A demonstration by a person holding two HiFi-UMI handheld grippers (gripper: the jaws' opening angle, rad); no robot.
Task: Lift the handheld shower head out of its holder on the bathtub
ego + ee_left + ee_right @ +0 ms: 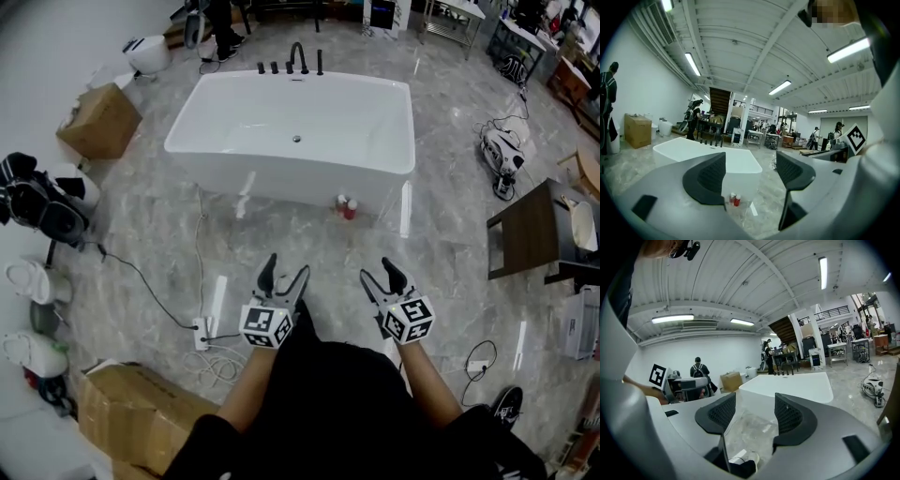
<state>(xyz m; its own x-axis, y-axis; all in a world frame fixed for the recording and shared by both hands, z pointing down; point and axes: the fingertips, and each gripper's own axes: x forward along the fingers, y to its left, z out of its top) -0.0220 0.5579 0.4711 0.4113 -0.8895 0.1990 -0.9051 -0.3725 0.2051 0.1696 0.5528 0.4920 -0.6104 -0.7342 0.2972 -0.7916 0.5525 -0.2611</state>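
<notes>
Standing well short of bathtub (281,161), left gripper (287,266) and right gripper (378,270) both gaping wide, empty. Likely handheld shower head (320,62): black upright on far rim, beside faucet (298,54), untouched. Close distance first; straddle handle squarely, clamp, lift straight up.

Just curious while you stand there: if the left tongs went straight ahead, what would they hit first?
Probably the near wall of the bathtub, across the floor; the left tongs aim there, depth unclear.
</notes>
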